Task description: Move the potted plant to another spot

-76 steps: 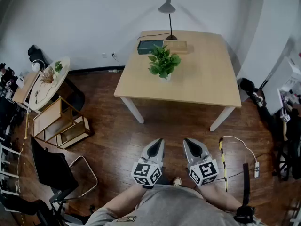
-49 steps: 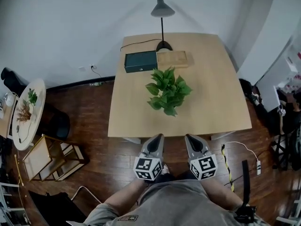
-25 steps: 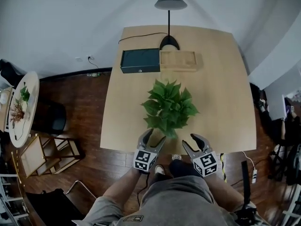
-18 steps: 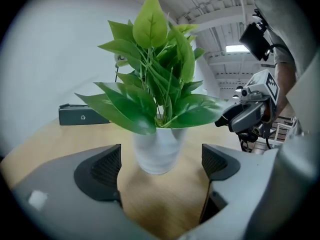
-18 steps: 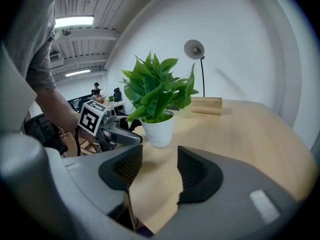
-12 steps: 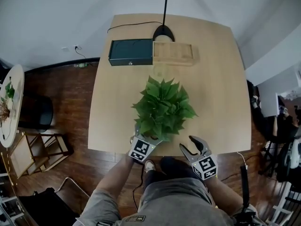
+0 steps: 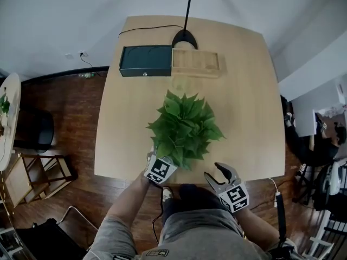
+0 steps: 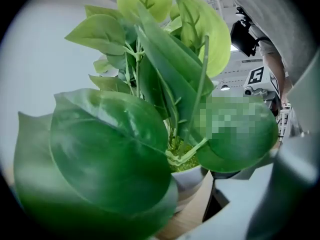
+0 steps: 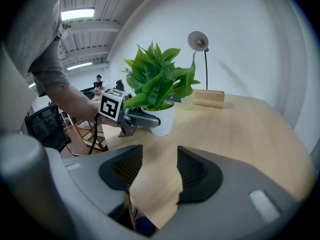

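The potted plant (image 7: 184, 126) stands in the near middle of the light wooden table (image 7: 244, 107), its green leaves hiding the white pot from above. My left gripper (image 7: 156, 158) reaches in under the leaves from the near left. In the right gripper view, the left gripper (image 9: 150, 118) lies level beside the white pot (image 9: 164, 123). Its jaws are opening, and the pot (image 8: 192, 180) sits close ahead of them with no pad pressing on it. Leaves cover one jaw. My right gripper (image 7: 219, 172) hangs open and empty over the table's front edge, right of the plant.
At the table's far side lie a dark green box (image 7: 145, 61) and a wooden tray (image 7: 196, 63), with a lamp's base (image 7: 184, 38) behind them. A pale glass (image 9: 187, 101) stands behind the plant. A wooden rack (image 7: 38, 172) is on the floor to the left.
The view has closed in on the table. My left gripper slid forward under the leaves to the pot and spread its jaws. The right gripper opened and dropped slightly by the front edge.
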Tool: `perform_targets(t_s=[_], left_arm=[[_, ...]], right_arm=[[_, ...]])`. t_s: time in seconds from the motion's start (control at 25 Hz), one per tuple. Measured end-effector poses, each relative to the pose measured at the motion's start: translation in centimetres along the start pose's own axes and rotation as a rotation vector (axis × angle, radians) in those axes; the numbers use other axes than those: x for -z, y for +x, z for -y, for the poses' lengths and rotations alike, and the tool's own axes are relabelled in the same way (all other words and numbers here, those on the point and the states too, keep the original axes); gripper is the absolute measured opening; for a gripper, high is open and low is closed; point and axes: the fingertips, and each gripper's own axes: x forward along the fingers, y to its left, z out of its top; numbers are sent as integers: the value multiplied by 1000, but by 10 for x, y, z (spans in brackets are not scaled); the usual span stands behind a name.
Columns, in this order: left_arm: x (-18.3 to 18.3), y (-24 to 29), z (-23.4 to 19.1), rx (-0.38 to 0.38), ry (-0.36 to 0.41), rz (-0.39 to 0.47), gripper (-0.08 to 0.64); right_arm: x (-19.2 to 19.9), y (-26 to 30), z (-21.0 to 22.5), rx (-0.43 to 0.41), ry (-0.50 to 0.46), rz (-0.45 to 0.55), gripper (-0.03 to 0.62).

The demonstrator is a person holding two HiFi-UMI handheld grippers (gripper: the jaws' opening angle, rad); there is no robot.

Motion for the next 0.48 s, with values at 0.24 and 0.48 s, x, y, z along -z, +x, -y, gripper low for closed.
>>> perform_targets(t_s=[0.24, 0.48], left_arm=[[-1, 0, 3, 2, 19, 14, 540], [-1, -1, 2, -7, 12, 22, 531]], right_arm=[[4, -2, -2, -5, -5, -13, 222], [5, -2, -1, -6, -16, -26, 218]])
